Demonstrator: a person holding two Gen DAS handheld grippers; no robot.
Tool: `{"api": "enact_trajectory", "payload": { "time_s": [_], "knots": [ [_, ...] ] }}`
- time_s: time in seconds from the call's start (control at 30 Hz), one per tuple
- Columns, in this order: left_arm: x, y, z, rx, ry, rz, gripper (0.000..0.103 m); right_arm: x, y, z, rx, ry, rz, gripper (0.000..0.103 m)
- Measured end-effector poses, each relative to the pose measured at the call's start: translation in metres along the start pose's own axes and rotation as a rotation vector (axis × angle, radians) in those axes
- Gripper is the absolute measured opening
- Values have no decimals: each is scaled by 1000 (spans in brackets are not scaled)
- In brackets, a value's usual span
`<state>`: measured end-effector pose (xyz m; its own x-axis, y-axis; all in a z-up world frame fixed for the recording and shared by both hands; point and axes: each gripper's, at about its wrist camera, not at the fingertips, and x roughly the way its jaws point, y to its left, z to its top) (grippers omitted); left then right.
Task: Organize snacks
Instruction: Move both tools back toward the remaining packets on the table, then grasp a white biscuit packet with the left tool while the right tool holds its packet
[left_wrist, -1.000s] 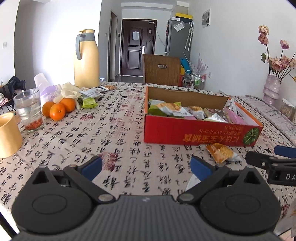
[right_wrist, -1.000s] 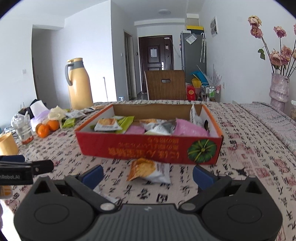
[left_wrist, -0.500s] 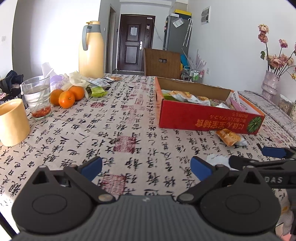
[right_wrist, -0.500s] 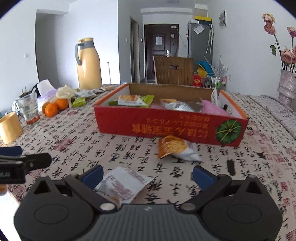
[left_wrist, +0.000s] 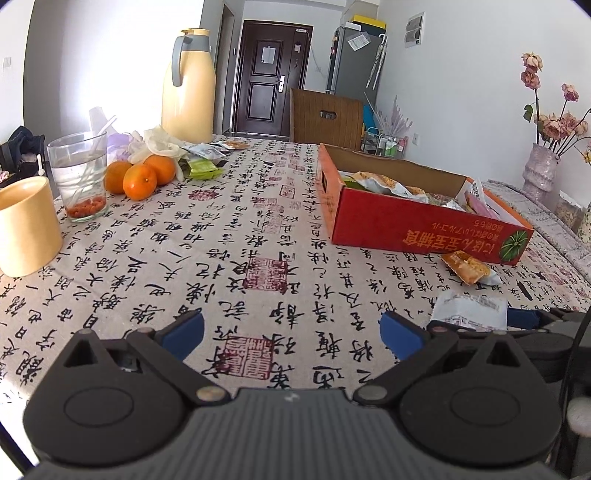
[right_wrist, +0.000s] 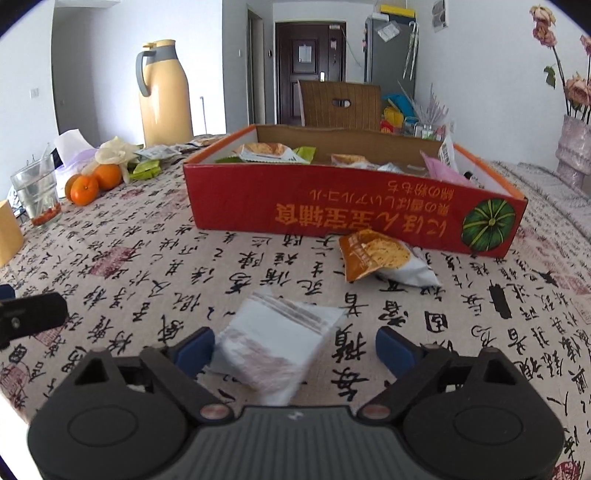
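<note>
At lower centre of right wrist view: right claw (right_wrist: 294, 349) wide, jaws closing, white snack packet (right_wrist: 275, 347) between them, left pad touching its edge. Orange packet (right_wrist: 384, 260) against red box (right_wrist: 354, 210) on desk (right_wrist: 147, 266). Left claw (left_wrist: 291, 334) open, empty.

Right tongs (right_wrist: 294, 349) lowered over white packet (right_wrist: 275, 345) (jaws closing, not yet touching).
</note>
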<state>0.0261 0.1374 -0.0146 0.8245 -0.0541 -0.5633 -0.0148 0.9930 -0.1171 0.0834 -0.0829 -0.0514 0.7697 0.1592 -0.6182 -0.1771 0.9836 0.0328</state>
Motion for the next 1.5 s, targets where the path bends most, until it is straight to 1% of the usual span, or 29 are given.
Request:
{"api": "enact_trajectory", "payload": {
  "time_s": [0.1,0.13,0.17,0.2,0.23,0.3,0.33,0.37,0.4,0.53,0.73,1.07,1.27,1.4,1.5],
  "knots": [
    [2,-2,0,-2,6,-1,103,0,-1,0,-1,-3,8,93],
    [2,-2,-1,-3,7,0,103,0,-1,0,-3,-6,19,91],
    [2,-3,-1,-2,8,1,103,-2,-1,0,-9,-13,27,81],
    [3,-4,0,-1,9,2,103,-3,0,-1,-14,-19,38,69],
    [3,-4,0,-3,10,5,103,-5,0,0,-19,-23,51,63],
    [3,-5,0,-10,11,9,103,-7,-1,0,-24,-28,81,42],
    [3,-5,1,-11,12,11,103,-9,-1,0,-24,-29,91,36],
    [3,-6,1,-11,12,12,103,-9,-2,0,-22,-29,103,18],
    [2,-7,1,-11,12,14,103,-10,-4,0,-17,-28,115,13],
    [1,-13,3,-3,13,18,103,-12,-9,0,-1,-35,131,13],
    [4,-27,7,12,15,18,103,-21,-23,1,21,-77,141,13],
    [23,-59,18,12,33,2,103,-32,-63,7,37,-129,113,13],
    [47,-93,32,28,62,6,103,-32,-96,8,60,-150,74,13],
    [67,-123,43,47,84,-6,103,-28,-120,10,72,-157,37,13],
    [87,-147,48,60,121,-4,103,-25,-137,12,73,-159,11,13]
  ]
}}
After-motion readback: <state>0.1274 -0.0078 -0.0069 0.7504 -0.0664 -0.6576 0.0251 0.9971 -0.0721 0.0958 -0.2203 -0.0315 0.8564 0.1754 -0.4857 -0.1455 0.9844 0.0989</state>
